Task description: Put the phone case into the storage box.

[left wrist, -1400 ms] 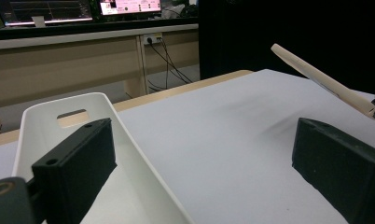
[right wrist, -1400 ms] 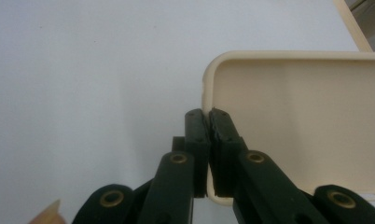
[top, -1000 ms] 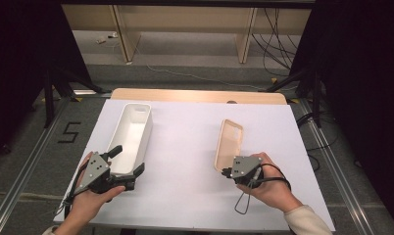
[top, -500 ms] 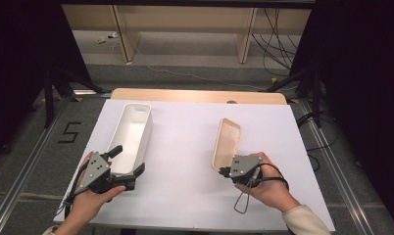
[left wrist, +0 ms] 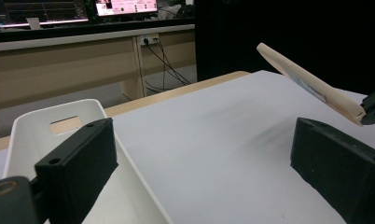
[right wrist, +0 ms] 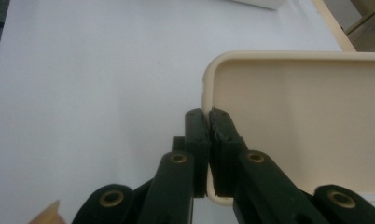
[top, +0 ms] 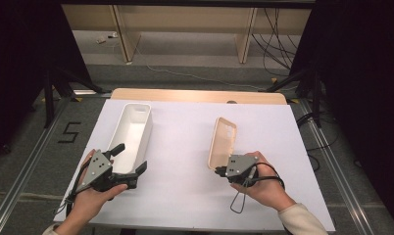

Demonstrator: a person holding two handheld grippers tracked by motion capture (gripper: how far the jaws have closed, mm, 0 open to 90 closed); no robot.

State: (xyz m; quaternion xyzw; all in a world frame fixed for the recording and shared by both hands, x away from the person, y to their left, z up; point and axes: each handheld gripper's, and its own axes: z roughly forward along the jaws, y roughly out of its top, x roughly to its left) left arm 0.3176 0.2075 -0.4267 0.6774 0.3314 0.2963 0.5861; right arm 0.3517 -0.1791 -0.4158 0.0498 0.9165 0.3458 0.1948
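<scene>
Dark curtains flank the workspace, and a grey floor surrounds one wooden table (top: 195, 94) whose top is almost wholly covered by one white sheet (top: 185, 161); a floor mark reading "5" (top: 69, 132) lies to the left. Beyond the table stands pale wooden furniture (top: 185, 29) with loose cables (top: 278, 39) on the floor; the left gripper view adds a long bench with lit monitors (left wrist: 83, 7) at the back.

Two objects lie on the sheet, well apart. One white rectangular bin (top: 131, 131), open-topped with a handle slot in its far end wall, sits on the left half. One beige lid (top: 222, 143), long with rounded corners, is on the right half; the left gripper view shows it tilted, its far end raised off the sheet.

Two hand-held grippers are present, one per hand. Left gripper (top: 130, 169): jaws wide apart, one jaw over the near end of the bin, the other over bare sheet, holding nothing. Right gripper (right wrist: 208, 122): jaws pressed together on the near rim of the lid, one jaw outside the rim and one inside. One looped cable (top: 244, 196) trails from the right gripper across the sheet.
</scene>
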